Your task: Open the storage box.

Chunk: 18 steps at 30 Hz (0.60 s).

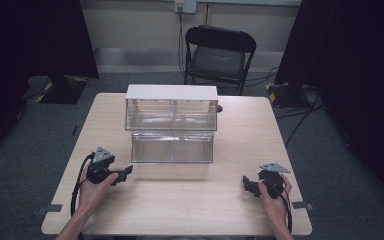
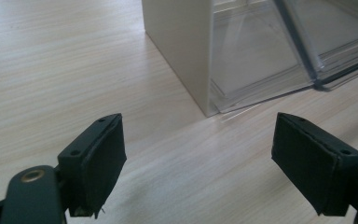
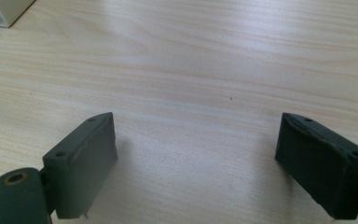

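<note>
A small cabinet point(image 1: 171, 93) with a white top and clear plastic drawers stands at the middle of the wooden table point(image 1: 190, 205). Its lower clear drawer point(image 1: 172, 147) sticks out toward me. My left gripper point(image 1: 126, 172) rests in a hand at the near left, open and empty, short of the drawer's left corner. In the left gripper view the wide-apart jaws point(image 2: 198, 140) face the cabinet's white side wall point(image 2: 182, 51) and the clear drawer point(image 2: 270, 51). My right gripper point(image 1: 247, 184) sits at the near right, open, over bare wood point(image 3: 196, 140).
A black folding chair point(image 1: 219, 52) stands beyond the table's far edge. Dark curtains hang on both sides and cables lie on the floor. Grey tape marks point(image 1: 54, 207) sit at the table's near corners. The cabinet's corner point(image 3: 7, 9) shows at the right gripper view's top left.
</note>
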Motion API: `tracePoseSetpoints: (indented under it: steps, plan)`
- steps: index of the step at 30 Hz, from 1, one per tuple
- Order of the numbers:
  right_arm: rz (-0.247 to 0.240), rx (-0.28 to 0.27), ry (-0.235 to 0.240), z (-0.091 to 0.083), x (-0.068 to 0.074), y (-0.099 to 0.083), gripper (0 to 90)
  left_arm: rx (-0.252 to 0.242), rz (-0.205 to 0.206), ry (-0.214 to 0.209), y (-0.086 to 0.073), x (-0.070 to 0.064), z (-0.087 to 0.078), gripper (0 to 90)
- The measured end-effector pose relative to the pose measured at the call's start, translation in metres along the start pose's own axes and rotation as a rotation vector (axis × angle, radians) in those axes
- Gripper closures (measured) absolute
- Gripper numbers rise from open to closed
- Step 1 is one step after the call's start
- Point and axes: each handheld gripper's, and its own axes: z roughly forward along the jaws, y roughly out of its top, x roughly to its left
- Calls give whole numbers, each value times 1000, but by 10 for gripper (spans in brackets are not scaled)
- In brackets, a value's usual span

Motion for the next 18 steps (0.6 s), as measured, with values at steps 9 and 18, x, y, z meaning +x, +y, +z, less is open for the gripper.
tracePoseSetpoints:
  steps: [9,18]
  plan:
    - [2,-1,-1,0,0,0,117,-18,15,-15,6,-10,3,171]
    - [0,0,0,0,0,0,116,-26,63,-25,11,-16,6,166]
